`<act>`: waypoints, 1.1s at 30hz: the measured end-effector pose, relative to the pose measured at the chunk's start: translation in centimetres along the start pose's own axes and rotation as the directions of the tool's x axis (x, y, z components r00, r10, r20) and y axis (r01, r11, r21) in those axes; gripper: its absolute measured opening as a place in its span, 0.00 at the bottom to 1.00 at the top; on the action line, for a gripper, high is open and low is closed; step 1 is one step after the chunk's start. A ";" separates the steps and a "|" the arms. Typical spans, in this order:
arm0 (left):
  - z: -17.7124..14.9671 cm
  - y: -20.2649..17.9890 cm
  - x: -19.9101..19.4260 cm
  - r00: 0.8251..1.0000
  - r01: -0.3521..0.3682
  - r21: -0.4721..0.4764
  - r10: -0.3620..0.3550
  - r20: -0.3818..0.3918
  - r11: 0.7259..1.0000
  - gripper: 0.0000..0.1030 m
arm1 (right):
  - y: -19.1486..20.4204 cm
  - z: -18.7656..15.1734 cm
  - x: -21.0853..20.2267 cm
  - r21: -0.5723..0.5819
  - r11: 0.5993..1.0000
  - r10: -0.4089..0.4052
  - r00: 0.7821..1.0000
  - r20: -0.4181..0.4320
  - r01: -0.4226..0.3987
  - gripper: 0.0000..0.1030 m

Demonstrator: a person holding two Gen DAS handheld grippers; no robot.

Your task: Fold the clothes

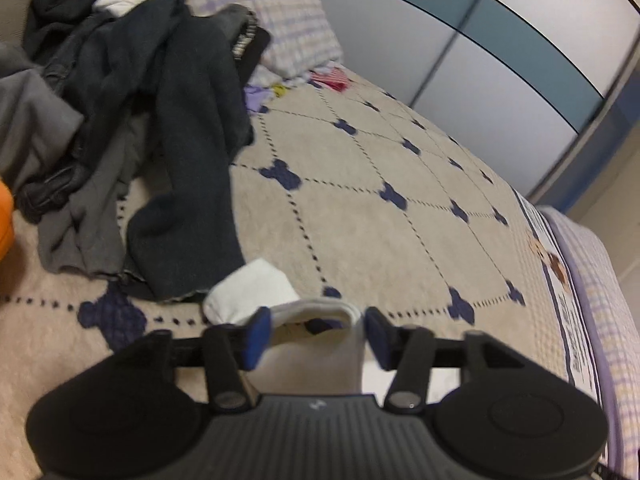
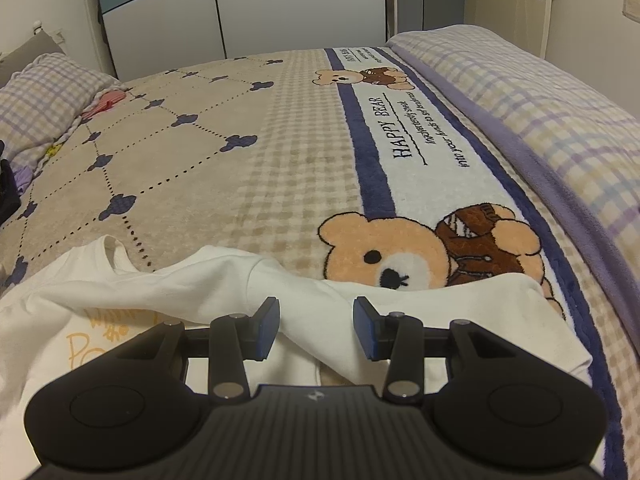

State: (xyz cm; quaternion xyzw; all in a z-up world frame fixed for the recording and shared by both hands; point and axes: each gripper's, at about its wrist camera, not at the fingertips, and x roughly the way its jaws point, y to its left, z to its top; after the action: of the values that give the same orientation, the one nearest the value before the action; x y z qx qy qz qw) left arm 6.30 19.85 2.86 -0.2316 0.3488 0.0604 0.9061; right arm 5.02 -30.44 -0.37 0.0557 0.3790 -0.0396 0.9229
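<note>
Both black two-finger grippers, left (image 1: 316, 334) and right (image 2: 316, 328), hang parted over the limp white cotton T-shirt (image 2: 224, 280), gripping nothing; its soft hem looks easiest to pinch.

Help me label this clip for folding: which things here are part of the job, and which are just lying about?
Job:
- white shirt
- left gripper, open over a fold of it
- right gripper, open above it
- dark clothes pile, unfolded

Lying about:
- pillow
- blanket
- wardrobe
</note>
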 end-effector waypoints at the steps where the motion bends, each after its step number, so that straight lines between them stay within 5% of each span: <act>1: -0.2 -0.4 -0.1 1.000 0.002 0.018 -0.002 0.002 1.000 0.63 | 0.0 0.0 0.1 -0.001 1.000 0.003 1.000 0.001 -0.003 0.43; 8: -0.9 -3.6 0.3 0.995 0.100 0.146 -0.101 0.000 0.984 0.73 | 0.2 0.4 0.8 -0.006 0.998 0.057 0.998 0.004 -0.057 0.43; 18: -1.3 -9.3 7.9 0.942 0.327 0.350 -0.272 -0.197 0.878 0.74 | 1.2 3.3 4.4 -0.029 0.977 0.213 0.977 -0.023 -0.213 0.43; 23: -2.0 -11.7 11.6 0.925 0.371 0.443 -0.283 -0.253 0.816 0.73 | 1.0 4.4 6.9 -0.033 0.972 0.233 0.971 -0.045 -0.235 0.43; 30: -2.6 -13.2 15.9 0.892 0.430 0.460 -0.289 -0.346 0.777 0.67 | 1.4 4.1 9.3 -0.074 0.959 0.268 0.959 -0.093 -0.275 0.43; 33: -3.4 -13.7 16.2 0.893 0.430 0.493 -0.277 -0.354 0.756 0.65 | 1.6 3.5 9.6 -0.107 0.952 0.273 0.954 -0.124 -0.286 0.42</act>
State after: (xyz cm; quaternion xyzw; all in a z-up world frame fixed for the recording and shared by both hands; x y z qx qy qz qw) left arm 20.13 5.34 -4.85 -0.0243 0.4157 -0.2489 0.8744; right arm 14.51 -29.65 -4.55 0.0535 0.4183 0.1183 0.8990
